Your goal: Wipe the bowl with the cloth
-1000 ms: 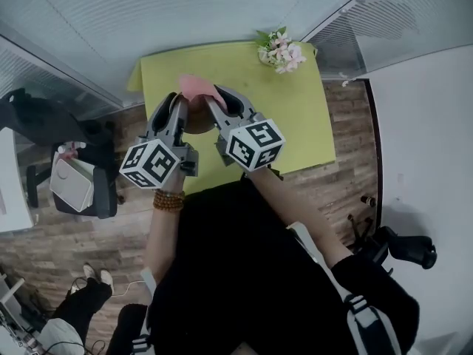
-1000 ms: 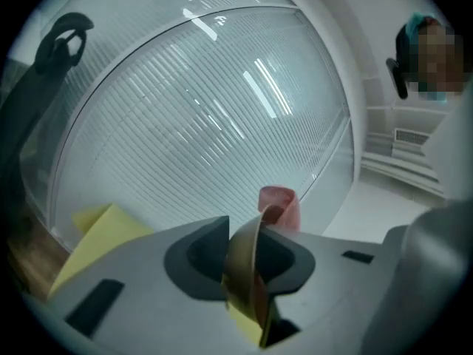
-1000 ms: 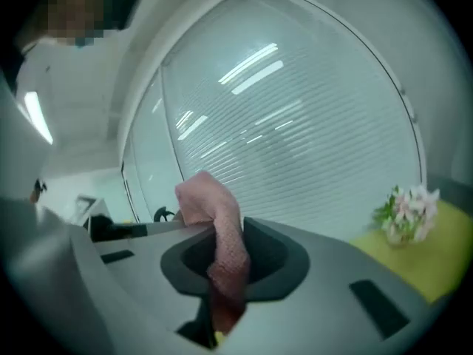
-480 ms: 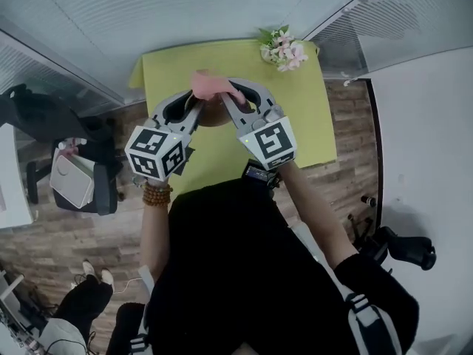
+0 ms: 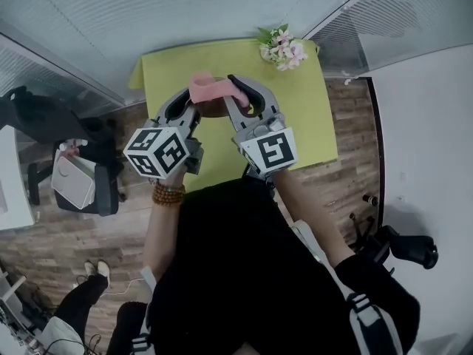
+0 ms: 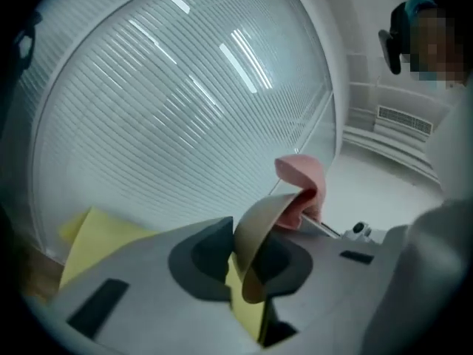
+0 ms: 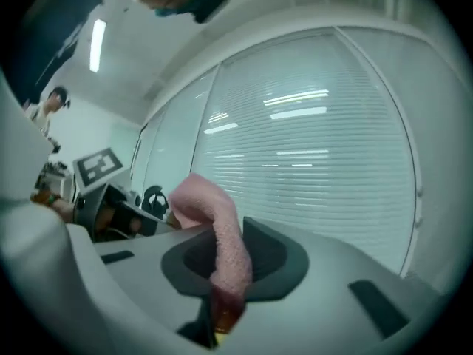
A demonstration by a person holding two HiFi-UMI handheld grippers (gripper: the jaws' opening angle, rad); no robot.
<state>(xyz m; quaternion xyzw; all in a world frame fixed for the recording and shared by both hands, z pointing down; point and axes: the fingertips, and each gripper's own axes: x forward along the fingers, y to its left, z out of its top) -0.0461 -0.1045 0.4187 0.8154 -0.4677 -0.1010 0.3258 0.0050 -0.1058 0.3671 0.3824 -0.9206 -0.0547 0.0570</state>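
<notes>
Above the green table [image 5: 295, 109], left fingers [image 6: 133, 272], just closing, clench the bowl [image 6: 255, 235]; right fingers [image 7: 347, 272], just easing, apparently grasp the cloth [image 7: 225, 250].

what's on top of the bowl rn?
The pink cloth curls over the top rim of the bowl. The bowl shows nearly edge-on, and the part of its inside under the cloth is covered and cannot be seen.

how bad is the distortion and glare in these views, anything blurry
Head view: strong fisheye, the table edges bow, light even. Left gripper view: blinds curve into a dome with light streaks; the bowl near the lens is soft. Right gripper view: same bending, dark corners, cloth fairly sharp.
</notes>
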